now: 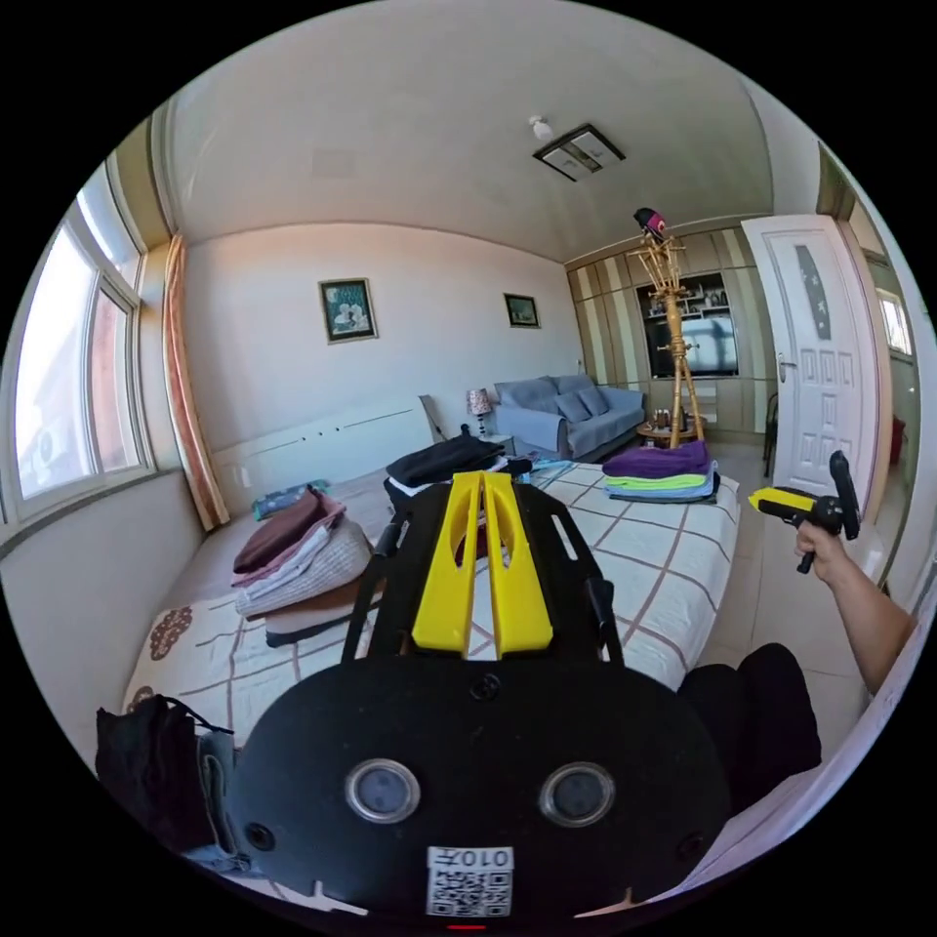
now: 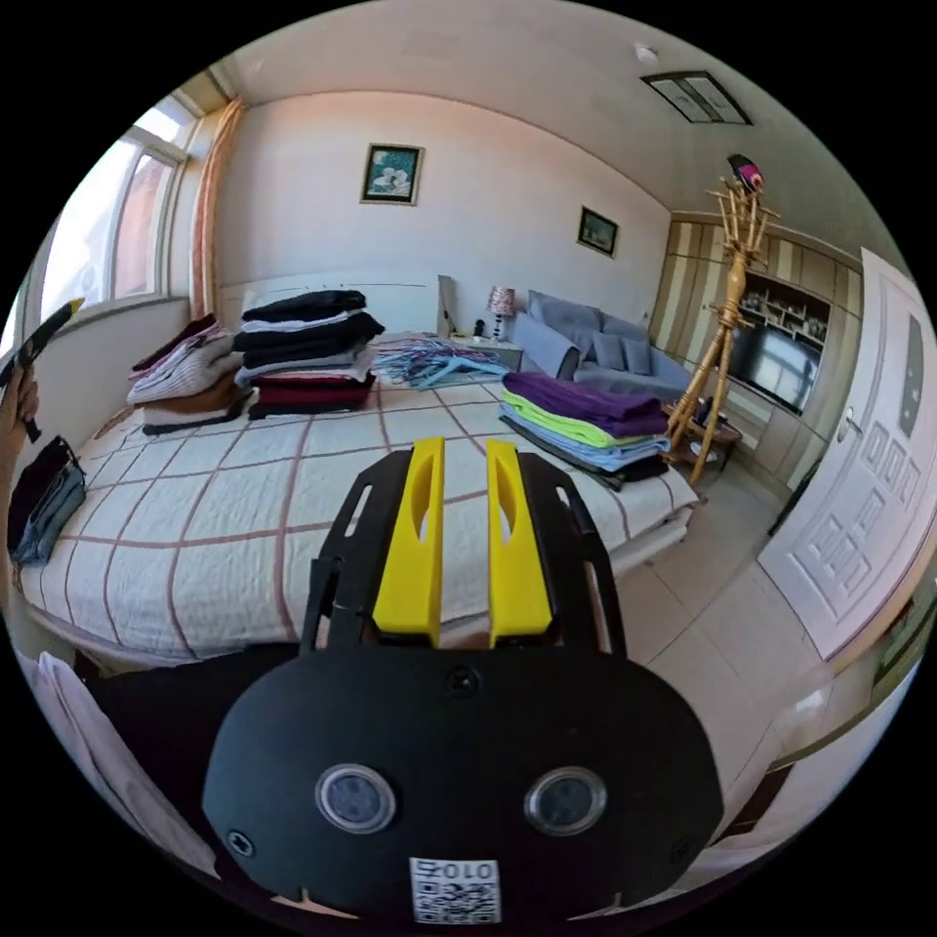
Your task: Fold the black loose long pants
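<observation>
Left tongs [image 1: 483, 483] pressed together, right tongs [image 2: 459, 449] slightly spread, clothes stacks [image 2: 303, 356] on bed [image 2: 195, 527]

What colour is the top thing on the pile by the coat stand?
Purple folded cloth, clearest in the right gripper view.

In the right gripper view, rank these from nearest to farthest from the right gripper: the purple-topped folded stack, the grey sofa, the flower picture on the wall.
From the right gripper:
1. Purple-topped folded stack, on the bed's right side.
2. Grey sofa, beyond the bed, right of centre.
3. Flower picture, high on the far wall.
</observation>
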The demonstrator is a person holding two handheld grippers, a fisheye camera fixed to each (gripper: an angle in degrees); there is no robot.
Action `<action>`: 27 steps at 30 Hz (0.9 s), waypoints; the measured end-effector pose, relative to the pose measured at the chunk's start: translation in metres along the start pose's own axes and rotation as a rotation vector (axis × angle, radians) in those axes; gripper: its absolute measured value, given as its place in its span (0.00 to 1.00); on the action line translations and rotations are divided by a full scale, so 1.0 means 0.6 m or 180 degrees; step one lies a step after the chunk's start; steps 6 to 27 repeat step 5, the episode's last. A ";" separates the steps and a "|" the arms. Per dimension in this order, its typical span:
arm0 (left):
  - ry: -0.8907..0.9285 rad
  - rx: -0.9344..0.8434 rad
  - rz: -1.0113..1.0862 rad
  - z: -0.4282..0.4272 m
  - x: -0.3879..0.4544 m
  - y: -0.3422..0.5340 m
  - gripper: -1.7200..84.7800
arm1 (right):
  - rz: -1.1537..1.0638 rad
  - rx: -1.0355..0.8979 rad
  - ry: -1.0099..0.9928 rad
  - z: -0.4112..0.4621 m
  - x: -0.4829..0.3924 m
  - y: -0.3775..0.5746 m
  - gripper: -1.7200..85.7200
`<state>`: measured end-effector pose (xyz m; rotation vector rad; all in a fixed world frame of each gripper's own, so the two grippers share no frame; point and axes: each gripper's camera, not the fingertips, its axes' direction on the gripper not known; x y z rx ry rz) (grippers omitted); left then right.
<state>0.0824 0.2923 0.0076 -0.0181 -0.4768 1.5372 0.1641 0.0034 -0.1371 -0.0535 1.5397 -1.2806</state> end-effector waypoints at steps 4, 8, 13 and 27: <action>0.0156 -0.0214 -0.0155 0.054 -0.001 0.026 0.02 | 0.0472 0.0046 -0.0009 0.079 0.140 -0.037 0.15; 0.0061 -0.0323 -0.0129 0.067 0.001 0.029 0.02 | 0.0574 0.0029 0.0010 0.111 0.178 -0.053 0.16; 0.0061 -0.0323 -0.0129 0.067 0.001 0.029 0.02 | 0.0574 0.0029 0.0010 0.111 0.178 -0.053 0.16; 0.0061 -0.0323 -0.0129 0.067 0.001 0.029 0.02 | 0.0574 0.0029 0.0010 0.111 0.178 -0.053 0.16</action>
